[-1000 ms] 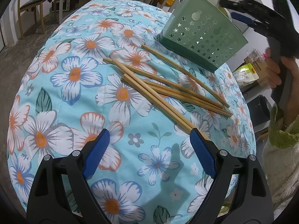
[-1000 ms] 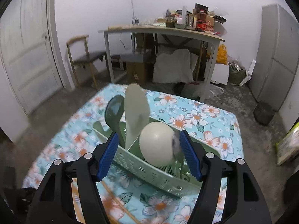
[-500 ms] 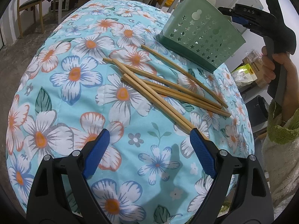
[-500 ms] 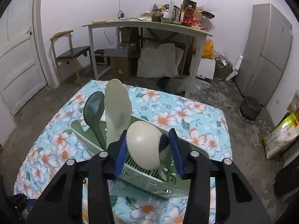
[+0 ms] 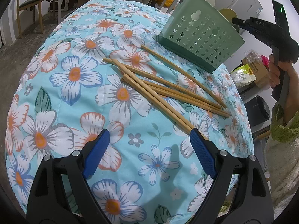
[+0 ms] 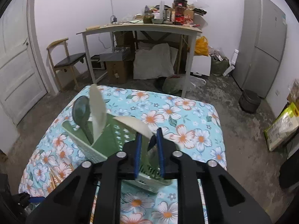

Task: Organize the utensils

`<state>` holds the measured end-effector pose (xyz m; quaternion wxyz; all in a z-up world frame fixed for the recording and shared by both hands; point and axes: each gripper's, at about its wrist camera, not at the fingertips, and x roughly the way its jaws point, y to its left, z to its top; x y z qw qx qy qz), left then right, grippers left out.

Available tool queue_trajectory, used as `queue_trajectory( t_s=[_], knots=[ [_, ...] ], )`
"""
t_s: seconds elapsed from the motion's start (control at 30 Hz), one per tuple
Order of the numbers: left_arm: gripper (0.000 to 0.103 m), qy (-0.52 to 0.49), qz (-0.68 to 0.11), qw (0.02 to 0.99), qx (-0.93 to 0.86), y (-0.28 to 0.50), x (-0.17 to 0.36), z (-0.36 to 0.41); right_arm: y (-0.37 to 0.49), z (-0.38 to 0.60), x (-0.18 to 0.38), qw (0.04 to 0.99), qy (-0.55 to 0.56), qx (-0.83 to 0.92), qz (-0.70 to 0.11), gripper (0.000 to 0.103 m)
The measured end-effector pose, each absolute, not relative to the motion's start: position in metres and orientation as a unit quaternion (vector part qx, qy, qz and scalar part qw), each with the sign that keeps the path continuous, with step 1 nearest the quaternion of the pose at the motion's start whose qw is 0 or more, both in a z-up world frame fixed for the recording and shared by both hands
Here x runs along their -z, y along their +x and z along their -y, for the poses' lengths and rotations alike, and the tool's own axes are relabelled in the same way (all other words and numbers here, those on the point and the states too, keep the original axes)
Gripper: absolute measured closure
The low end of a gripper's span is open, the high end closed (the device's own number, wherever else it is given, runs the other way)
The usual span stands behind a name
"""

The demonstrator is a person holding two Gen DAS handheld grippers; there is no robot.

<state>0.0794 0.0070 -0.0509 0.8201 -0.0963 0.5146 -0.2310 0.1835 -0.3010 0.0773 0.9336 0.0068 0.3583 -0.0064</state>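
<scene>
A green perforated utensil holder [image 5: 201, 37] stands at the far right of the floral tablecloth [image 5: 74, 74]. Several wooden chopsticks [image 5: 164, 91] lie loose in front of it. My left gripper [image 5: 147, 149] is open and empty, low over the cloth just short of the chopsticks. In the right wrist view the holder [image 6: 104, 141] contains a dark green spoon [image 6: 81, 110], a cream spatula [image 6: 97, 108] and a cream spoon [image 6: 134, 125]. My right gripper [image 6: 149, 151] is above the holder, jaws narrowed around the cream spoon's handle.
The table's right edge drops off beside the holder. Beyond stand a white desk [image 6: 142, 28] piled with bottles, a chair [image 6: 65, 59], a grey fridge [image 6: 261, 43] and a door [image 6: 16, 56]. Bags lie on the floor at right [image 6: 282, 125].
My right gripper has closed from wide open to narrow around the cream spoon's handle, and the spoon has tilted over. My left gripper has stayed still and open.
</scene>
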Motion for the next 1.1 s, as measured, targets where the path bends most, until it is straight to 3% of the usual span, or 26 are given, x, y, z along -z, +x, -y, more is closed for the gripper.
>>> queue_trajectory(
  t_s=[0.67, 0.77, 0.8, 1.0, 1.1],
  knots=[
    [0.019, -0.096, -0.514, 0.820, 0.231, 0.079, 0.051, -0.006, 0.139, 0.320, -0.082, 0.946, 0.067, -0.051, -0.314, 0.091],
    [0.019, -0.096, -0.514, 0.820, 0.231, 0.079, 0.051, -0.006, 0.117, 0.319, -0.085, 0.948, 0.088, -0.070, -0.298, 0.057],
    [0.019, -0.099, -0.514, 0.820, 0.230, 0.080, 0.051, -0.006, 0.109, 0.318, -0.084, 0.948, 0.093, -0.075, -0.295, 0.050],
    [0.019, -0.136, -0.506, 0.818, 0.236, 0.083, 0.046, -0.011, 0.069, 0.299, -0.043, 0.927, 0.108, -0.100, -0.344, 0.022],
    [0.025, -0.153, -0.499, 0.815, 0.251, 0.082, 0.042, -0.011, 0.056, 0.290, -0.007, 0.907, 0.125, -0.098, -0.391, 0.019]
  ],
)
